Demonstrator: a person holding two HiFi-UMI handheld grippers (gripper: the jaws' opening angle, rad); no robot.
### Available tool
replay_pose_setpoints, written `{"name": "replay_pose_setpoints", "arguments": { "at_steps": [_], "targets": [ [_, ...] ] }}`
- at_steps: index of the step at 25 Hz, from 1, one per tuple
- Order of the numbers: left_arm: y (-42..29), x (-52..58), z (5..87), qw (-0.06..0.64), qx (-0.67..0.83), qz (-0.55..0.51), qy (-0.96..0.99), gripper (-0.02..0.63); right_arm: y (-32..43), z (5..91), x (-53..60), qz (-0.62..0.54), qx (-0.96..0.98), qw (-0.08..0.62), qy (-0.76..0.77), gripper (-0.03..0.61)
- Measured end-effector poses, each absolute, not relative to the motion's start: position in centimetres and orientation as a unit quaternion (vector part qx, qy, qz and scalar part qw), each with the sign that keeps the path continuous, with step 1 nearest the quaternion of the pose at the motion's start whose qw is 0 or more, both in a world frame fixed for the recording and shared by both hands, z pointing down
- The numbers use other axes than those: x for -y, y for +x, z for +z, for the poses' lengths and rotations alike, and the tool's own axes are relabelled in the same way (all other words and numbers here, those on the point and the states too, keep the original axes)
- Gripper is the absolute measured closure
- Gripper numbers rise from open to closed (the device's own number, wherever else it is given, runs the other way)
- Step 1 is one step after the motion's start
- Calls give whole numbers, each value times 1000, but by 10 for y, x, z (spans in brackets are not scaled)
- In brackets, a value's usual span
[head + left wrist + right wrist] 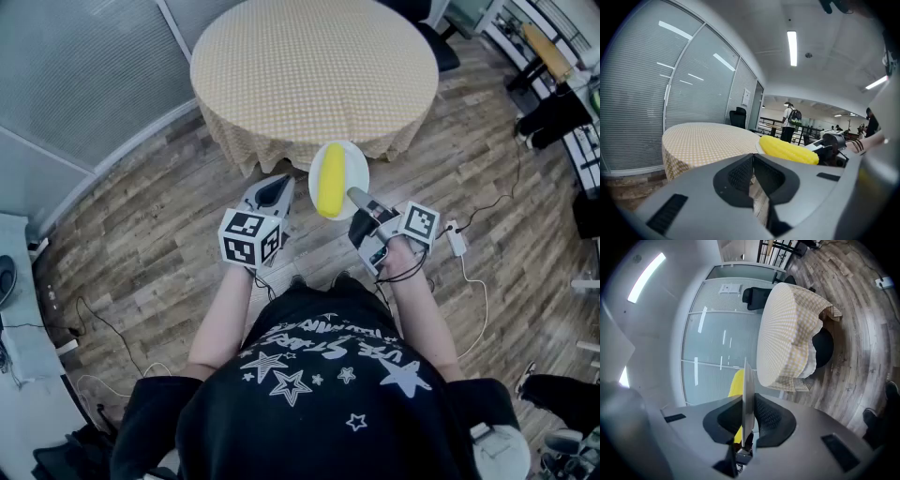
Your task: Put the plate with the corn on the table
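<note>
A white plate (357,165) carrying a yellow corn cob (330,180) hangs in the air just short of the round table (314,66), which has a yellow checked cloth. My right gripper (357,198) is shut on the plate's near rim. The right gripper view shows the plate (746,385) edge-on between the jaws, the corn (736,383) behind it and the table (787,329) ahead. My left gripper (280,185) is beside the plate on its left, shut and empty. In the left gripper view its jaws (752,158) meet, with the corn (787,150) to the right and the table (708,136) ahead.
A dark chair (436,42) stands behind the table. A white power adaptor (457,239) and cables lie on the wooden floor at right. A frosted glass wall (84,75) curves along the left. Shelving (548,42) and someone's dark shoe (544,122) are at far right.
</note>
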State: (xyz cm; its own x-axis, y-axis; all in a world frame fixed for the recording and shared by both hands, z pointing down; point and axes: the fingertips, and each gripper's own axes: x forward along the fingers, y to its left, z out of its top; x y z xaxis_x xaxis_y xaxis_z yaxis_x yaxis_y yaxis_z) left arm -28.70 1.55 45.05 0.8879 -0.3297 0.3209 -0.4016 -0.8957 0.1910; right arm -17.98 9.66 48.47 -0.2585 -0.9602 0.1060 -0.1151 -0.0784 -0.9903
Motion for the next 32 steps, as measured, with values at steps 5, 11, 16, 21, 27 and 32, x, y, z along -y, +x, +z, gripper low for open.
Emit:
{"name": "replay_pose_setpoints", "arguments": {
  "at_steps": [5,11,16,21,27,32],
  "targets": [
    [-292,-19,448,126,189,140,964,605,-185,483,-101,-554,-565,379,-479,531],
    [-301,-26,449,128,184,137,965,605,-193,477,-103,-548,-568,387,-478,531],
    [-309,-28,452,130,180,136,965,606,-201,477,-107,-545,-565,391,-481,531],
    [-310,-31,451,132,172,131,967,605,-203,478,-111,-544,-561,390,-487,531],
    [-315,-31,453,140,168,128,967,606,-205,476,-111,-542,-555,390,-495,531],
    [-313,-32,455,149,170,126,966,606,-198,478,-113,-544,-546,387,-506,531]
  ]
}}
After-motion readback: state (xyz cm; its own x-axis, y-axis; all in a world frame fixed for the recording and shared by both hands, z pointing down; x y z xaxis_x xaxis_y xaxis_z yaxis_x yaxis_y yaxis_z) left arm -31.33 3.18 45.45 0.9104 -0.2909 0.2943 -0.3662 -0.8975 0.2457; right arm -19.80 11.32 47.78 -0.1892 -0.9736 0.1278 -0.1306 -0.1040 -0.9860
